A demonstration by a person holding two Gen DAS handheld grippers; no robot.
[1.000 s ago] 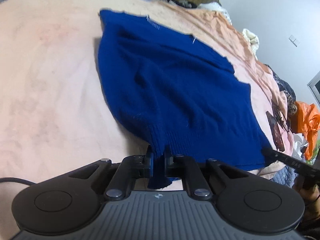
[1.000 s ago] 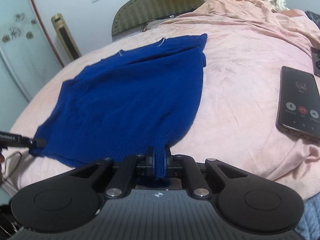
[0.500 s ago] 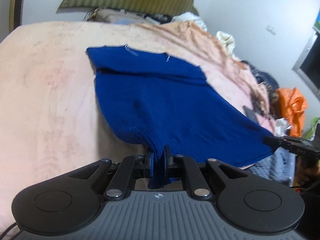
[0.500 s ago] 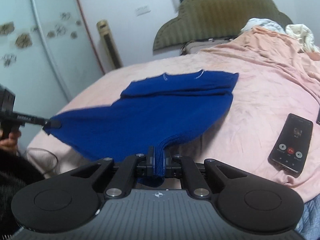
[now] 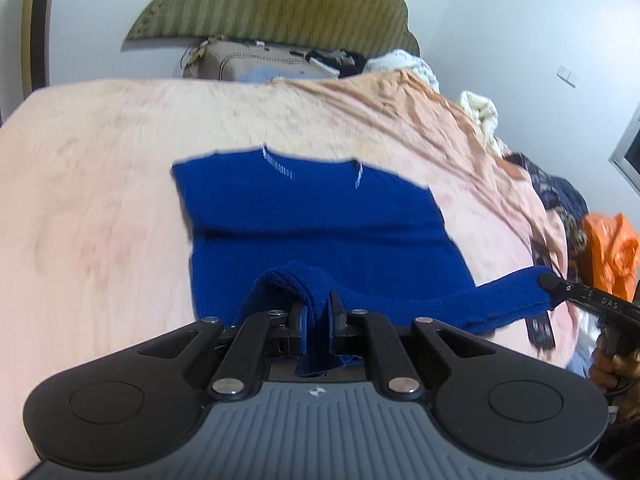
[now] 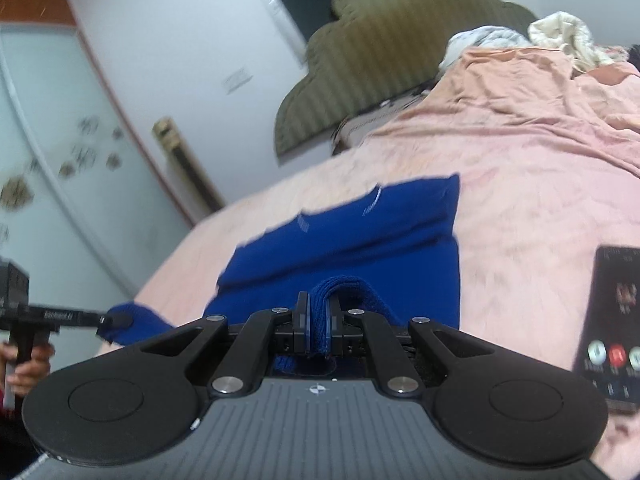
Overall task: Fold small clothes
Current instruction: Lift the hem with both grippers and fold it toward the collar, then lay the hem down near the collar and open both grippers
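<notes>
A small blue knit sweater (image 5: 320, 220) lies on the pink bed cover (image 5: 88, 208), neckline at the far end. Its ribbed hem is lifted off the bed and carried toward the neckline. My left gripper (image 5: 319, 312) is shut on one hem corner. My right gripper (image 6: 318, 314) is shut on the other hem corner; it also shows at the right of the left wrist view (image 5: 550, 282). The sweater fills the middle of the right wrist view (image 6: 360, 248), where the left gripper (image 6: 116, 320) shows at the left, pinching the hem.
A phone (image 6: 612, 320) with a call screen lies on the cover to the right of the sweater. A green padded headboard (image 5: 272, 4) stands at the far end. Crumpled clothes (image 5: 480, 116) and an orange bag (image 5: 608, 252) lie along the right side.
Both grippers have lifted the hem and carried it forward toward the neckline. The lower half of the sweater has come off the bed and folds over the upper half.
</notes>
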